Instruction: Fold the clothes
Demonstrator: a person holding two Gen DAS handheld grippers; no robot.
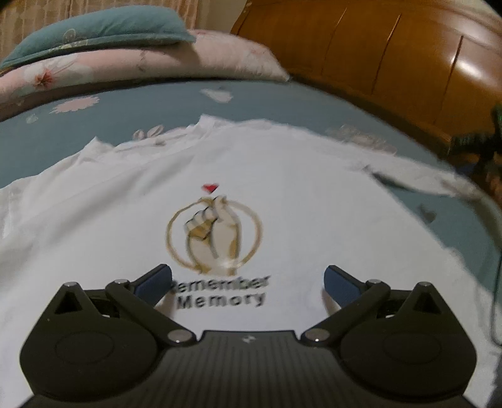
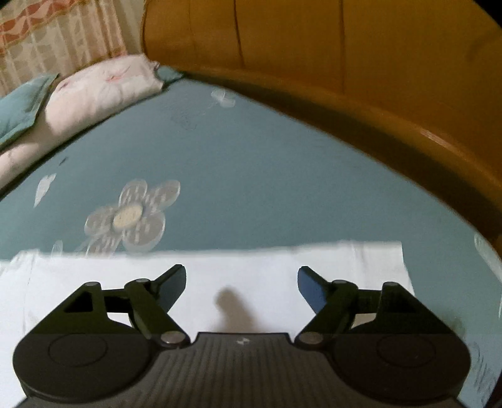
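A white T-shirt lies spread flat on the blue bedsheet, its print of a gold hand, a red heart and the words "Remember Memory" facing up. My left gripper hovers over the lower part of that print, open, with nothing between its blue pads. In the right wrist view a straight-edged stretch of the same white T-shirt lies under my right gripper. That gripper is open and holds nothing; its shadow falls on the cloth. The shirt's right end stops near the sheet's edge.
The blue flowered bedsheet stretches beyond the shirt. A pink floral pillow and a teal pillow are stacked at the back left. A curved wooden headboard bounds the bed at the back and right.
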